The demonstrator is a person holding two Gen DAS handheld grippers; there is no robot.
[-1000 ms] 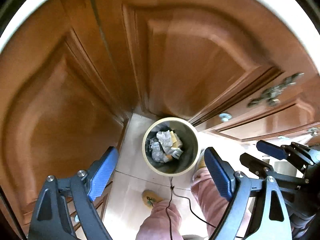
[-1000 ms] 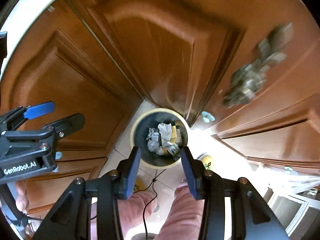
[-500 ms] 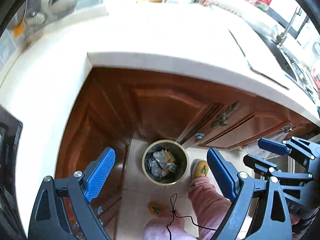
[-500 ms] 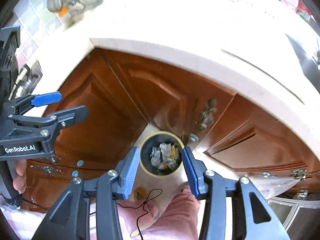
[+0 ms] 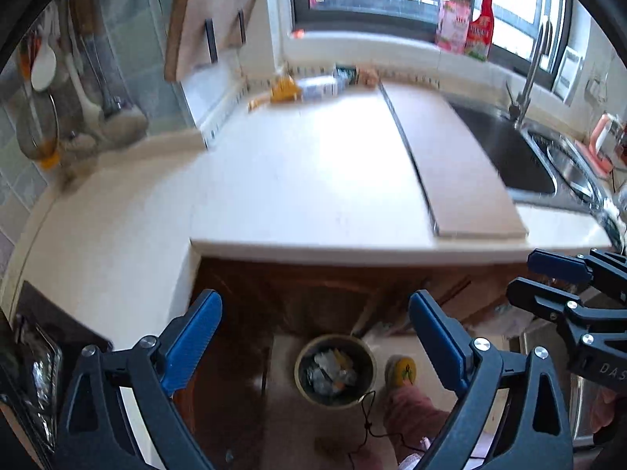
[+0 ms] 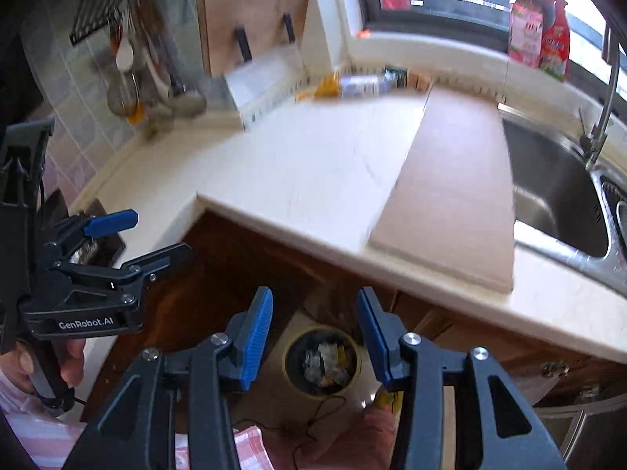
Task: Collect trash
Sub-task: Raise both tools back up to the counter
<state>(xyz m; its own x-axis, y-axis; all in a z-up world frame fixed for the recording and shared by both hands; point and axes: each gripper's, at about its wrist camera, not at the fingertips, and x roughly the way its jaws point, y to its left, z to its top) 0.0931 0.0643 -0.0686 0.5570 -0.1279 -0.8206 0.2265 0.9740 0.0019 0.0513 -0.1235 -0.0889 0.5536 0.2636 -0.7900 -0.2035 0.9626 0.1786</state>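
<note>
Risen from cabinet-door level to above the surface [image 5: 313, 196], left gripper [image 5: 315, 337] jaws wide, opening, empty, right gripper [image 6: 313, 333] jaws partly apart, empty, trash bin [image 5: 335, 370] with crumpled trash on floor far below, framed between both jaws.
</note>
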